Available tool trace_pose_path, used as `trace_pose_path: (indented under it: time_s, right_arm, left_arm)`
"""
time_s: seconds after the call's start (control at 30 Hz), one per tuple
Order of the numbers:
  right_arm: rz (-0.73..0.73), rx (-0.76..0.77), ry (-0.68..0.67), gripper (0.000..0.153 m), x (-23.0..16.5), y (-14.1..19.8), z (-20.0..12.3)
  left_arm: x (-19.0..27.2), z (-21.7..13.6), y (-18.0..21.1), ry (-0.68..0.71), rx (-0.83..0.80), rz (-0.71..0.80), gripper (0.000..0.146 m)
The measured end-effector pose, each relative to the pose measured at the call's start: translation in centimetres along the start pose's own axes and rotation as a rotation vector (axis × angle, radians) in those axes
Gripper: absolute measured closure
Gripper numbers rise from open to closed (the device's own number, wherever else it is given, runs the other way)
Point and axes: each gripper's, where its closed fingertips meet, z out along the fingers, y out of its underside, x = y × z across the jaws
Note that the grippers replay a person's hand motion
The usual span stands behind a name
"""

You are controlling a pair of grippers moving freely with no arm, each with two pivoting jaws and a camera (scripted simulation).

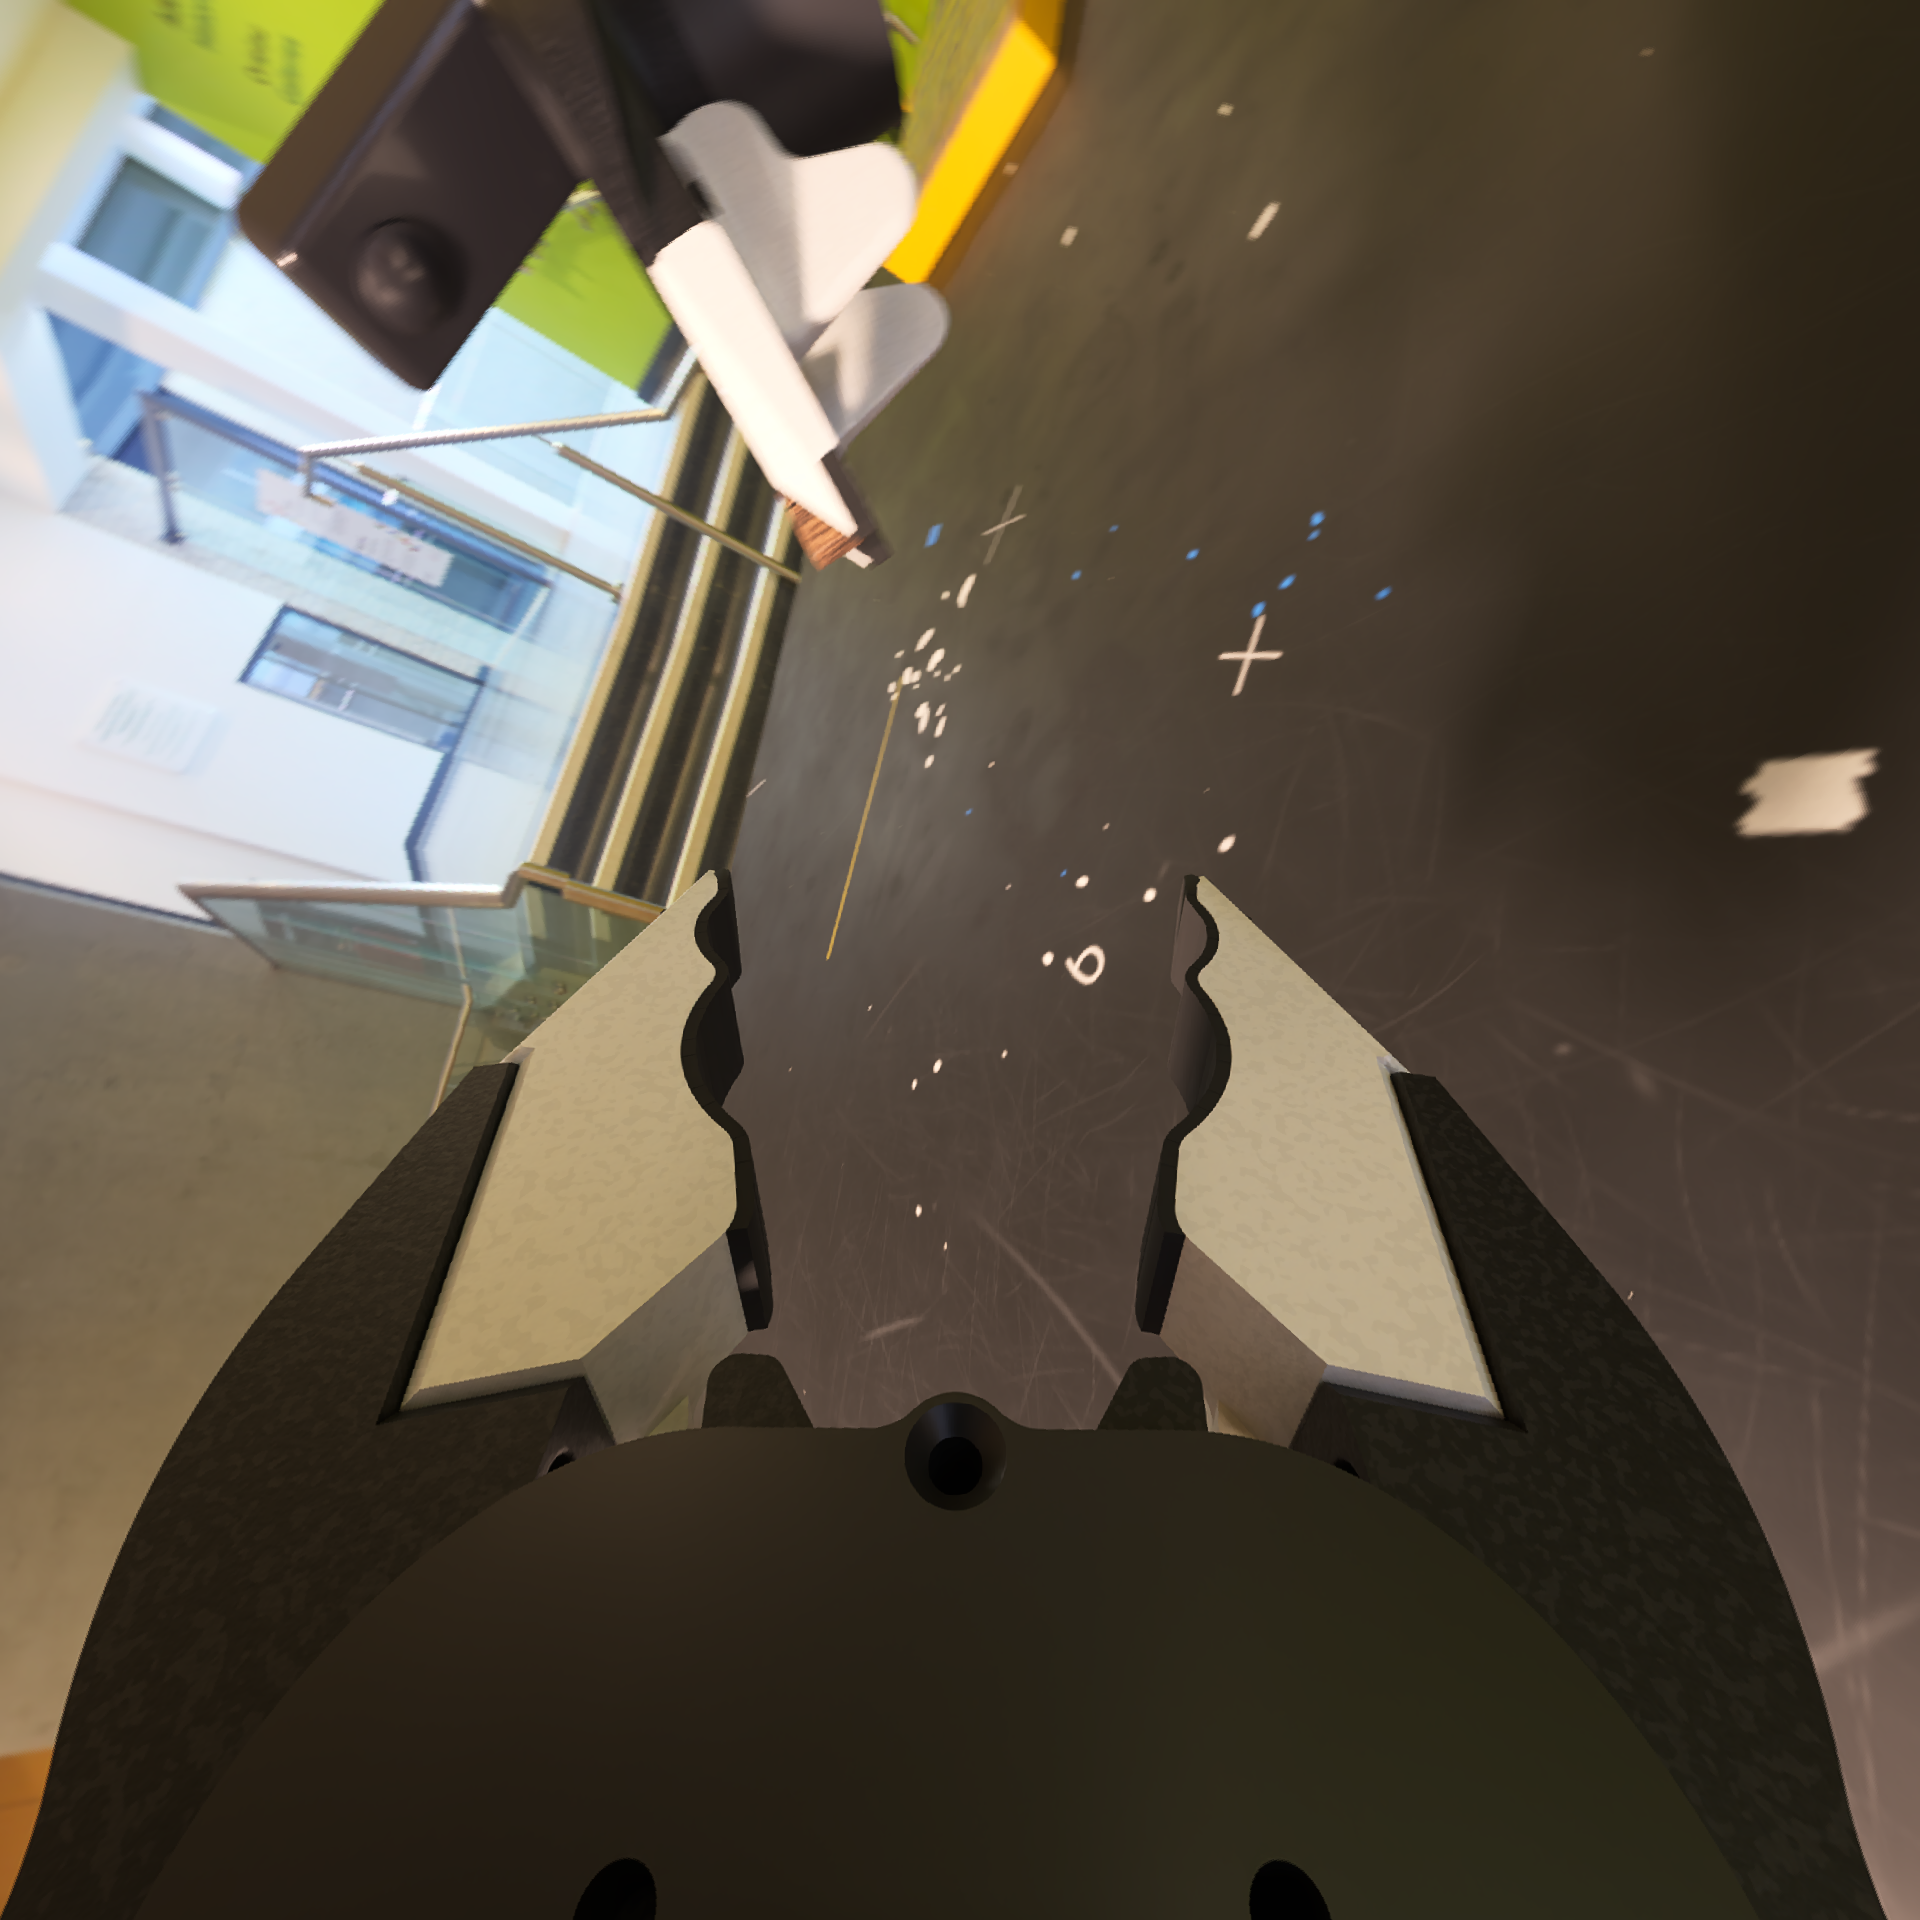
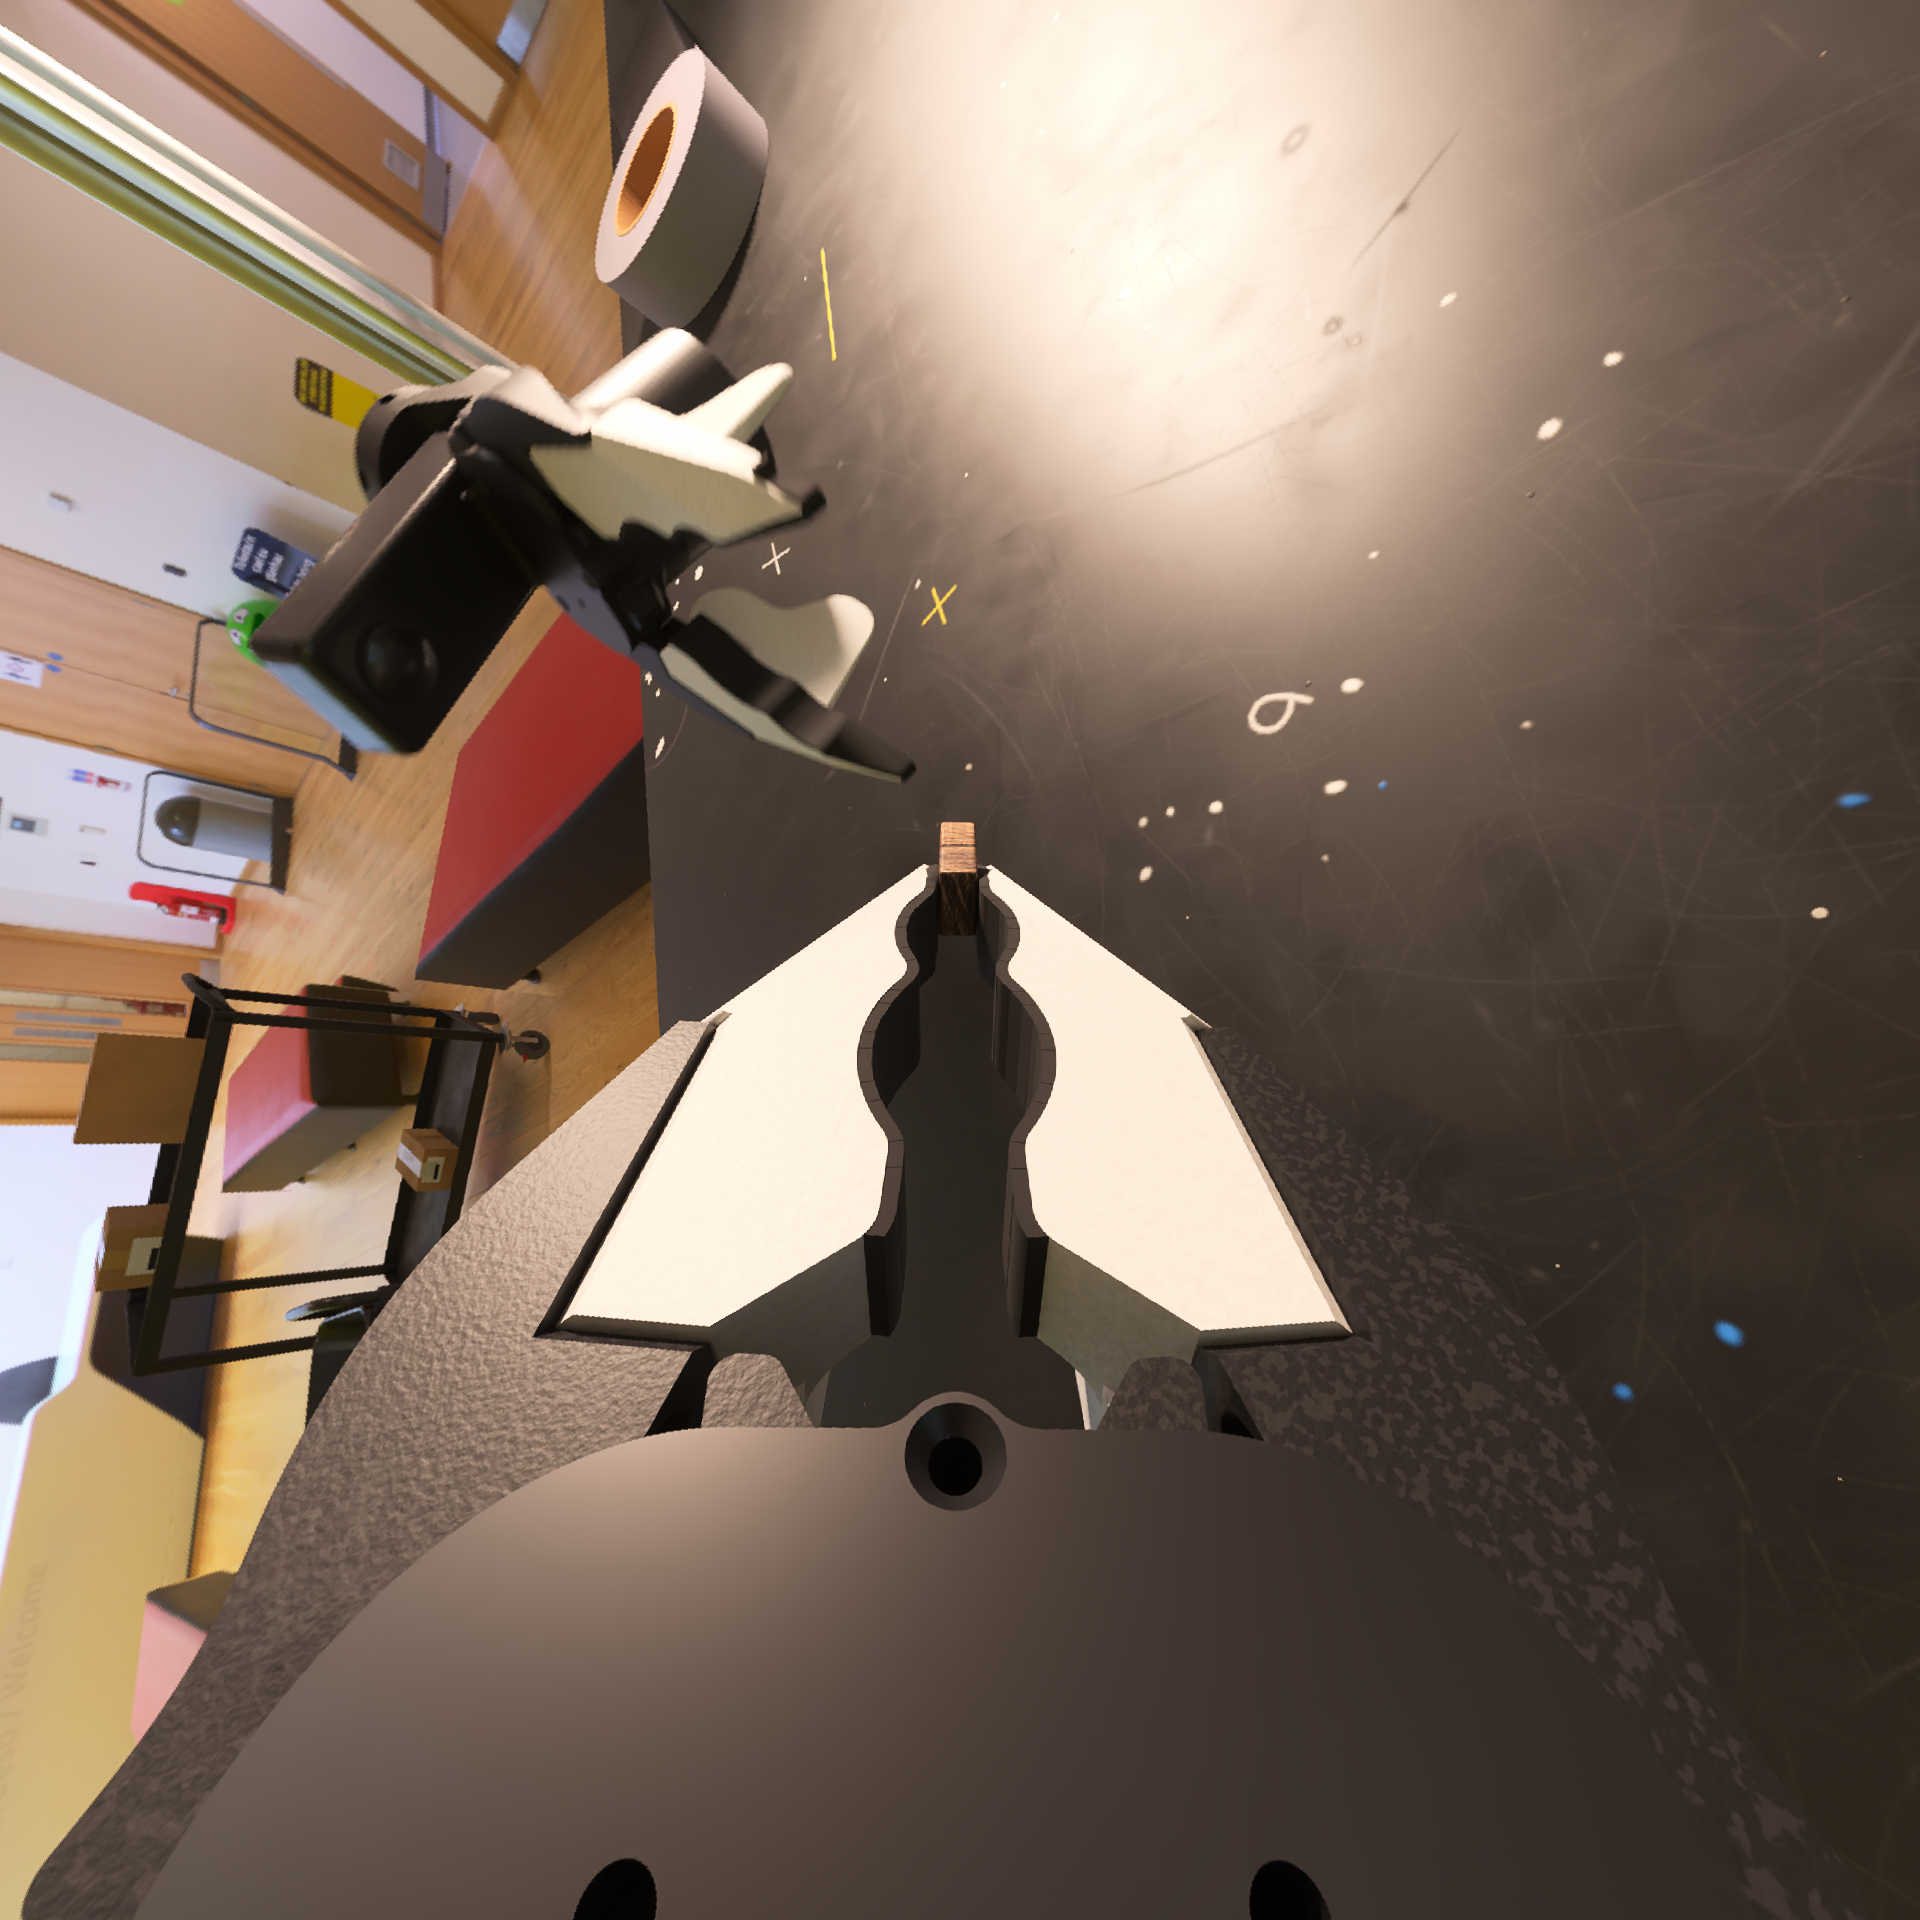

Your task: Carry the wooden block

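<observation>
the right gripper [image 2: 957, 873] has its jaws drawn in tight on the wooden block [image 2: 957, 878], pinching it at the very fingertips. the block is small and squarish, with a pale tan face toward the light and a darker brown side showing fine grain lines; its far end pokes out just past the tips. it hangs above the dark, scratched tabletop [image 2: 1455, 935], which is dotted with white and blue paint specks and small chalk crosses.

the left gripper [image 1: 956, 883] stands wide apart with nothing between its pale fingers [image 1: 613, 1122], only bare tabletop showing through the gap. farther along its view the right gripper appears from the side, near the table's far edge, the block's brown striped end peeking out at the tips [image 1: 826, 540].

beyond, in the right wrist view, the left gripper sits near the table's left edge, and past it a grey tape roll [image 2: 675, 187] with an orange core lies toward the far left corner.
</observation>
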Motion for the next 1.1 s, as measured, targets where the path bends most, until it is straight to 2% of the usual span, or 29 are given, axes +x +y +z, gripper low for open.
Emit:
trace_pose_path:
  time_s: [0.17, 0.4, 0.57, 0.73, 0.87, 1.1]
  right_arm:
    - [0.001, 0.006, 0.008, 0.147, 0.1, -0.1, 0.0]
    - [0.004, 0.022, 0.027, 0.147, 0.4, -0.3, -0.4]
    - [-0.027, 0.013, 0.038, 0.147, 0.3, -0.5, -0.5]
    - [-0.08, 0.099, 0.111, 0.147, 0.1, -1.8, -2.0]
    - [-0.15, 0.101, 0.165, 0.147, -0.3, -1.9, -2.5]
    - [-0.31, 0.041, 0.369, 0.147, -0.2, -2.1, -2.1]
  left_arm:
    - [0.6, 2.9, -1.8, 0.046, -0.095, 0.135, 0.06]
    - [1.8, 5.2, -1.9, 0.1, -0.143, 0.238, 0.075]
    - [1.9, 5.0, -2.0, 0.127, -0.142, 0.185, 0.08]
    - [2.8, 4.3, -2.2, 0.152, -0.119, 0.138, 0.088]
    - [4.9, 4.0, -2.3, 0.247, -0.123, 0.108, 0.09]
    - [6.8, 4.7, -1.1, 0.324, -0.195, 0.039, 0.074]
